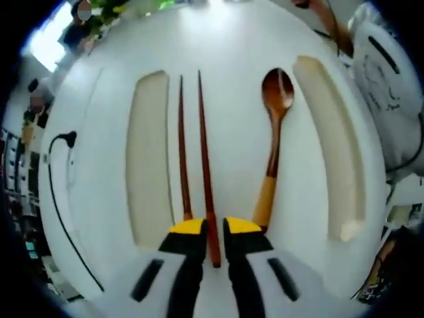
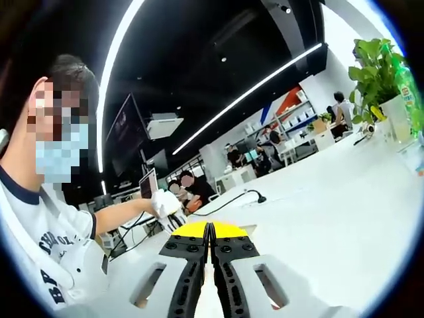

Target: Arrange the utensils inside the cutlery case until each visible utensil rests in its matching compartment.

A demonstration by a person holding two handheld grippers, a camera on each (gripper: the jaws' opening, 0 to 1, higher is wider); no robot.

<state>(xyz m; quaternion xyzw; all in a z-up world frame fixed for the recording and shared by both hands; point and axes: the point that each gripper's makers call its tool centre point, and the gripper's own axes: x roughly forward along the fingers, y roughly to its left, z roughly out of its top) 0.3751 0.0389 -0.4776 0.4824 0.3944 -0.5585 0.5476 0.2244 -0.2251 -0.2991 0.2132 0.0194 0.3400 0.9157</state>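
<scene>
left gripper (image 1: 214, 228) straddles one chopstick (image 1: 206, 165) (spoon (image 1: 274, 132) just beside).

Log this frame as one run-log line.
left gripper: shut on chopstick | right gripper: shut, empty, raised | second chopstick, spoon: on white table
</scene>
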